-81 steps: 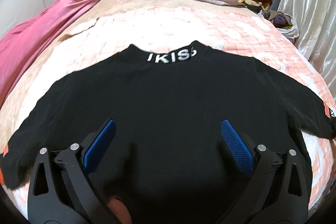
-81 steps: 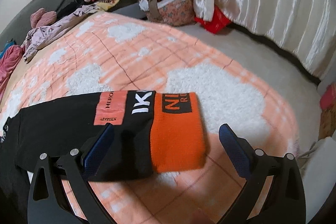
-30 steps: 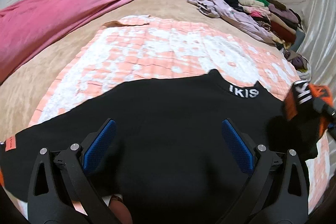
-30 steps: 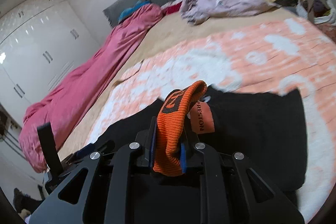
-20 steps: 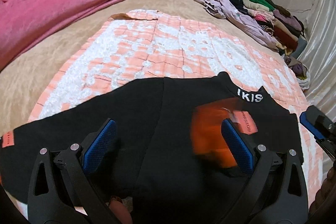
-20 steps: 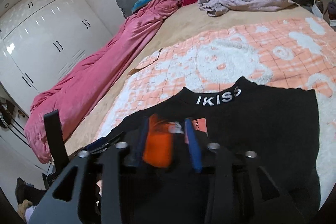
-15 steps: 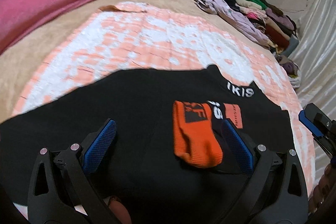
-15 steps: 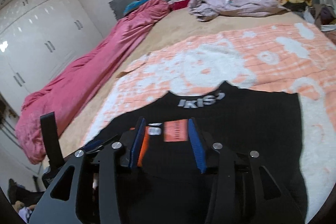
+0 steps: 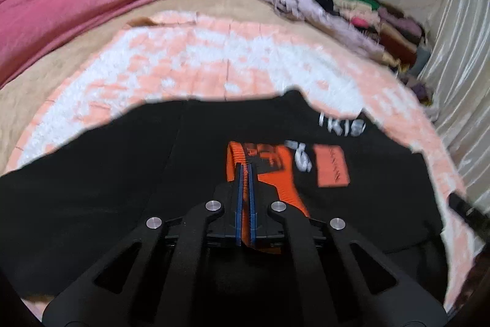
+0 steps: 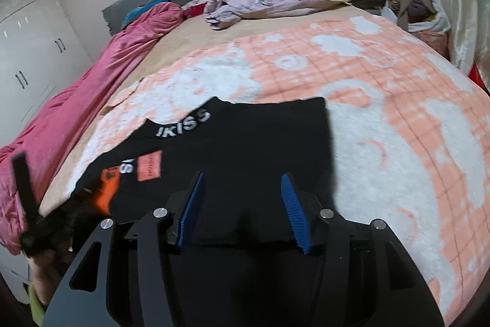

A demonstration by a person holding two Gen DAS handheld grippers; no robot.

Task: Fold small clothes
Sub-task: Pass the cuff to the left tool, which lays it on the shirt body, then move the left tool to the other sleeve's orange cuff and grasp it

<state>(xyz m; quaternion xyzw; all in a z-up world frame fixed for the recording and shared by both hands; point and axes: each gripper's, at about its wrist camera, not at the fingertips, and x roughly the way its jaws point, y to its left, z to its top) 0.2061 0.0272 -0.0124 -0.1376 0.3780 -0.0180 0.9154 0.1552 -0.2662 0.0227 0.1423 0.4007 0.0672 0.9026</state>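
My left gripper (image 9: 244,170) has its jaws clenched on the ribbed orange cuff (image 9: 275,173) of the black long-sleeved knit sweater (image 10: 245,143), the sleeve folded across its chest. My right gripper (image 10: 242,204) hovers over the sweater's side with jaws released. The sweater lies flat on the peach-and-white checked blanket (image 10: 382,118) near the bed's foot edge.

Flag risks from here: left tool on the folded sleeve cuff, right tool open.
1. The left tool is shut on the orange cuff of the folded-in sleeve; pulling may undo that fold.
2. The right tool hangs open over the black sweater, pinning nothing, so the body may drag across the peach blanket.
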